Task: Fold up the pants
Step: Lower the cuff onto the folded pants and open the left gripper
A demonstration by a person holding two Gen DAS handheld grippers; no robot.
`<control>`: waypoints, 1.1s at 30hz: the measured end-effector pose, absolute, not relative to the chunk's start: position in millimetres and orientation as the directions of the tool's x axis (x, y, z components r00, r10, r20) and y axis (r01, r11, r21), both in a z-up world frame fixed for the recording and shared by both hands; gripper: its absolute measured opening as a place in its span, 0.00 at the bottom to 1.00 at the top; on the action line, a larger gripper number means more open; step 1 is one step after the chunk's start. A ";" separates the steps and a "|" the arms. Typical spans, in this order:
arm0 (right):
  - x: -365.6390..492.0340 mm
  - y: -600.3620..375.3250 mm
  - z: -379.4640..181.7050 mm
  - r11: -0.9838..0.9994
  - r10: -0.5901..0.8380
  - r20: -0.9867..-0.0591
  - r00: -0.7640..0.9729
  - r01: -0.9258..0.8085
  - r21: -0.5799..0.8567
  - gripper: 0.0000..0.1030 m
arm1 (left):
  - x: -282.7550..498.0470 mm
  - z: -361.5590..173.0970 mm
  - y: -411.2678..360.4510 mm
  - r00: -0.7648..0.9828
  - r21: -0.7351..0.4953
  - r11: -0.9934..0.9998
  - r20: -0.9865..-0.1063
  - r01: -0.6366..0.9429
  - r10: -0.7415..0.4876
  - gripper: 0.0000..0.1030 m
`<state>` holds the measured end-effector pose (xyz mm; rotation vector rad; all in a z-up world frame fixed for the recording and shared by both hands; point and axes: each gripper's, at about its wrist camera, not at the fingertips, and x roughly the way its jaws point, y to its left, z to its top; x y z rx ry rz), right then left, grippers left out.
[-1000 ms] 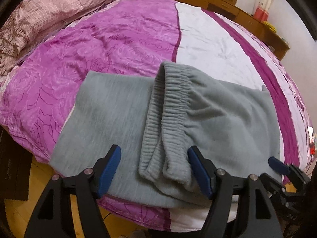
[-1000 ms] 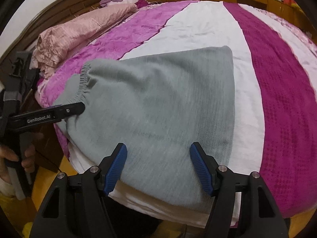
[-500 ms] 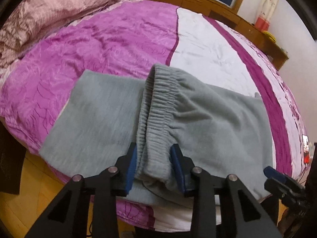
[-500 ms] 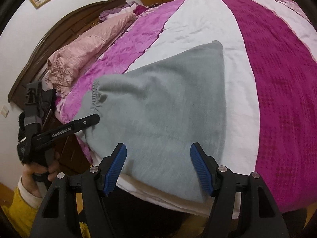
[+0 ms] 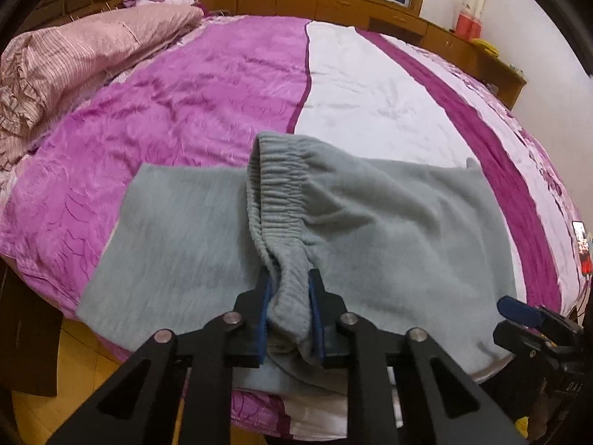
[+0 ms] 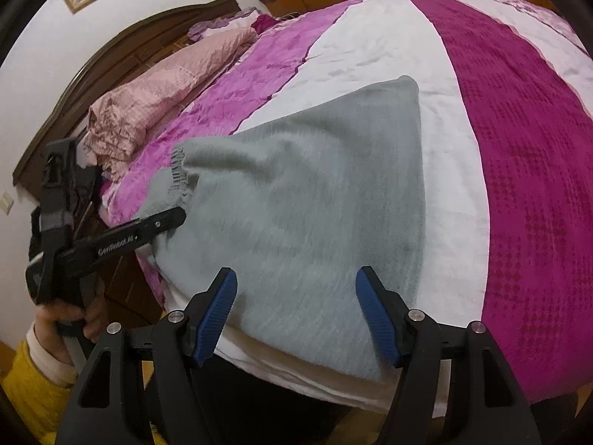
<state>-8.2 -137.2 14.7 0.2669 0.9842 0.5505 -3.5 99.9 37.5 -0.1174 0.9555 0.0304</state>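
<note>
Grey fleece pants (image 5: pixel 389 230) lie folded over on the near edge of the bed, the elastic waistband (image 5: pixel 274 193) on top of the lower layer (image 5: pixel 178 237). My left gripper (image 5: pixel 289 319) is shut on the near end of the waistband, pinching a bunch of it between the blue pads. It also shows in the right wrist view (image 6: pixel 174 218) at the waistband's end. My right gripper (image 6: pixel 300 315) is open, its blue pads on either side of the pants' (image 6: pixel 315 193) near edge, holding nothing. It shows at the right in the left wrist view (image 5: pixel 519 311).
The bed has a purple, white and magenta cover (image 5: pixel 207 85). A pink quilt (image 5: pixel 74 55) is heaped at the headboard side. Wooden cabinets (image 5: pixel 333 3) run along the far wall. Wood floor (image 5: pixel 74 371) lies below the bed's near edge.
My left gripper has closed from wide open onto the waistband's near end. The right gripper stays open at the pants' near edge; its view has tilted and shifted.
</note>
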 end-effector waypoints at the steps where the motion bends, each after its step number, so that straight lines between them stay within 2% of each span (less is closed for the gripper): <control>1: -7.9 -138.4 16.1 0.830 0.557 -0.710 0.430 -0.311 0.462 0.60 | -4.1 40.0 99.6 0.583 -0.089 0.993 -0.812 -0.081 -0.025 0.18; 7: -10.9 -148.6 25.2 0.810 0.585 -0.676 0.448 -0.275 0.518 0.59 | -5.1 49.0 94.0 0.611 -0.076 0.994 -0.792 -0.078 -0.013 0.18; 12: -15.8 -150.9 33.6 0.821 0.569 -0.673 0.472 -0.277 0.500 0.59 | -11.1 59.0 94.4 0.635 -0.100 0.993 -0.772 -0.069 -0.033 0.18; 17: -19.4 -156.9 42.6 0.828 0.555 -0.654 0.515 -0.265 0.494 0.59 | -16.3 83.0 81.9 0.680 -0.093 0.996 -0.731 -0.012 -0.060 0.17; 23: -23.5 -162.5 47.9 0.833 0.542 -0.649 0.534 -0.243 0.497 0.59 | -16.9 115.4 73.0 0.699 -0.142 0.985 -0.695 0.096 -0.168 0.17; 33: -34.4 -165.3 60.0 0.829 0.549 -0.626 0.553 -0.262 0.495 0.59 | -16.8 163.7 86.3 0.749 -0.151 0.980 -0.633 0.131 -0.198 0.17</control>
